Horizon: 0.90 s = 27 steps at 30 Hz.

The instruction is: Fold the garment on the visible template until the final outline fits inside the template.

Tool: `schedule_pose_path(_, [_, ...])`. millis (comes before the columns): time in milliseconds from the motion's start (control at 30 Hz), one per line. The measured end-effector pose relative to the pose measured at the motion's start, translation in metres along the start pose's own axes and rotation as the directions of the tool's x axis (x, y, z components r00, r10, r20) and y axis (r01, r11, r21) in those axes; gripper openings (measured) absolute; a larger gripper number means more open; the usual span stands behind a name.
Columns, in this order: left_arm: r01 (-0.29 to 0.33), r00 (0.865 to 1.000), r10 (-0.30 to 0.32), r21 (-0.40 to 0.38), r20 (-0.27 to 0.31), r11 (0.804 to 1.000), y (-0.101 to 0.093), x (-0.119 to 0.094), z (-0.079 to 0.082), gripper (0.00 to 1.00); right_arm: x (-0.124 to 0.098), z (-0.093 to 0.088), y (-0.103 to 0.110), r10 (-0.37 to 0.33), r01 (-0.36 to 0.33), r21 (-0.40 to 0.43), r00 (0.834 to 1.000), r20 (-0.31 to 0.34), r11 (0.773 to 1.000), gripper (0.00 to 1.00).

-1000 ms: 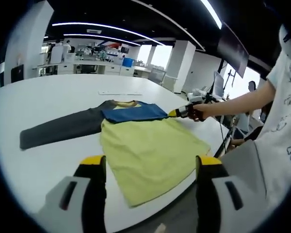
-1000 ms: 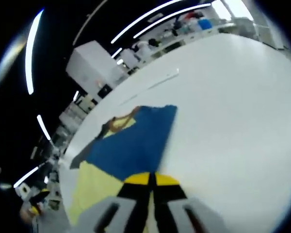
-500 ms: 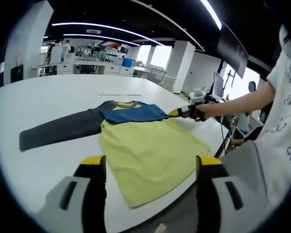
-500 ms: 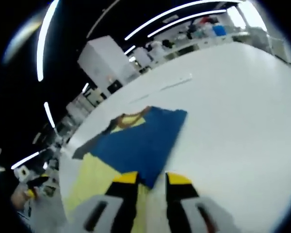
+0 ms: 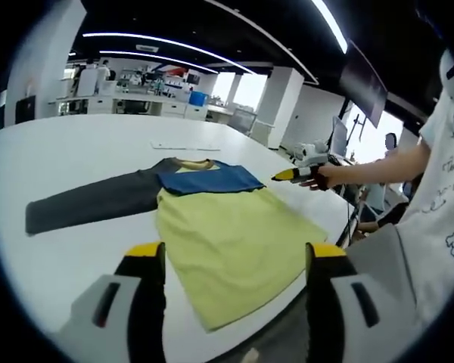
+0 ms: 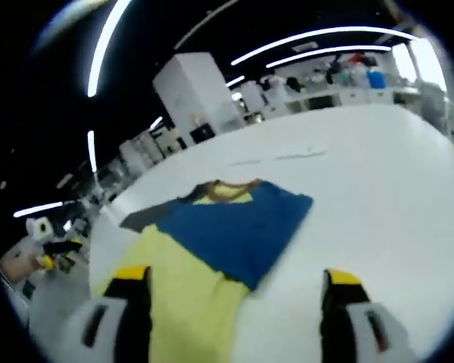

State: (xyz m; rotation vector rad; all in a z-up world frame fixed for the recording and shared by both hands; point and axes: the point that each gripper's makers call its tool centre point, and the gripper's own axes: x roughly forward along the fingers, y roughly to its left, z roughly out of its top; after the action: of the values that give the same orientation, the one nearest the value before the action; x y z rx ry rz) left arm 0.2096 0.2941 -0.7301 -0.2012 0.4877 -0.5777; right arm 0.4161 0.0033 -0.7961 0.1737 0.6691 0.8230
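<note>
A long-sleeved garment lies flat on the white table (image 5: 76, 151). Its yellow body (image 5: 234, 234) reaches the near edge, a blue sleeve (image 5: 210, 180) is folded across the chest, and a grey sleeve (image 5: 91, 203) stretches out to the left. My left gripper (image 5: 234, 255) hovers open over the yellow hem with nothing in it. My right gripper (image 5: 293, 175), held by a hand, hangs just off the blue sleeve's right corner. In the right gripper view the right gripper (image 6: 234, 278) stands wide open in front of the blue sleeve (image 6: 238, 227), with the yellow body (image 6: 178, 291) to its left.
A thin white strip (image 5: 185, 145) lies on the table beyond the collar. The person stands at the table's right edge (image 5: 340, 219). Bare tabletop spreads to the left and behind the garment. Desks and shelves line the far room.
My right gripper has opened, let go of the blue sleeve and drawn back from it. The sleeve now lies flat. My left gripper has stayed put.
</note>
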Motion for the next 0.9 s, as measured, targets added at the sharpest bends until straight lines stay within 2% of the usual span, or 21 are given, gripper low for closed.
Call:
schedule_pose_path(67, [0.004,1.0,-0.004,-0.003,0.0,1.0,0.004,0.001,0.0,0.73,-0.004,0.0,0.001,0.011,-0.011,-0.018,1.0,-0.001,1.0,0.99])
schedule_pose_path(200, [0.008,1.0,-0.008,-0.017,-0.002,1.0,0.014,0.002,0.001,0.73,-0.02,-0.005,0.018,0.032,-0.032,-0.063,0.999,-0.011,0.997,0.99])
schedule_pose_path(300, [0.011,1.0,-0.01,-0.032,0.008,0.999,0.02,0.004,0.004,0.73,-0.027,-0.009,0.017,0.029,-0.029,-0.068,1.0,-0.01,0.997,0.99])
schedule_pose_path(400, [0.008,1.0,-0.007,-0.047,0.02,0.999,0.024,0.007,0.007,0.72,-0.039,0.0,0.023,0.035,-0.034,-0.023,0.998,0.05,0.999,0.99])
schedule_pose_path(533, [0.003,0.999,0.0,-0.073,0.039,0.997,0.032,0.01,0.008,0.72,-0.052,0.004,0.031,0.037,-0.034,-0.027,0.996,0.08,0.999,0.99])
schedule_pose_path(633, [-0.018,0.999,0.021,-0.079,0.035,0.997,0.046,0.013,0.007,0.72,-0.059,0.003,0.032,0.036,-0.033,-0.03,0.996,0.083,0.999,0.99])
schedule_pose_path(767, [-0.043,0.996,0.052,-0.124,0.068,0.991,0.073,0.014,0.013,0.7,-0.068,0.001,0.035,0.031,-0.029,-0.014,0.994,0.104,0.999,0.99])
schedule_pose_path(900, [-0.068,0.996,0.074,-0.116,0.048,0.991,0.099,0.015,0.012,0.7,-0.075,-0.002,0.04,0.021,-0.02,-0.002,0.993,0.117,1.0,0.99])
